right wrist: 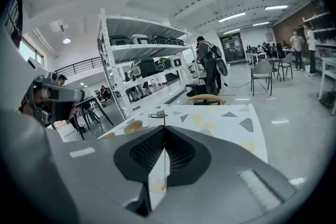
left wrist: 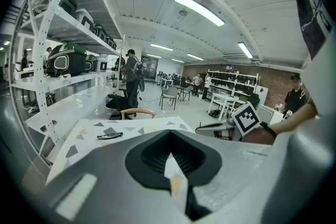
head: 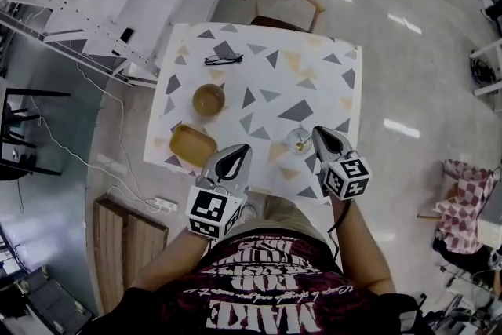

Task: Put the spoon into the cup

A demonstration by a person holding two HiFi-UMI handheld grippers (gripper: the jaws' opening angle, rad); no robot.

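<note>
ok so the spoon (right wrist: 164,157) is really skinny. in the right gripper view it's just a thin straight shaft running up the seam of the right gripper (right wrist: 164,129), poking a little past the tips, with a small pale oval at the low end that i take for the bowl. those fingers are pinched together on it, up near the handle end. in the head view it's too thin to pick out.

i'd guess it's very light, stiff and fairly slick, so in a two-pad pinch it could swing like a pendulum or slide. holding it high on the handle seems right to me, since the bowl end hangs free to go in first.

the cup (head: 298,141) sits just beside the right gripper's tips, near the front edge of the bench (head: 251,67). it looks like clear glass, small and round, so probably fragile and easy to tip if the spoon knocks the rim.

the left gripper (left wrist: 170,132) has its fingers closed tip to tip with nothing in them, off to the left.

other stuff: a white cloth with grey and yellow triangles, a round tan bowl (head: 209,100), a flat yellowish tray (head: 192,143) and dark glasses (head: 223,59) at the far side.
</note>
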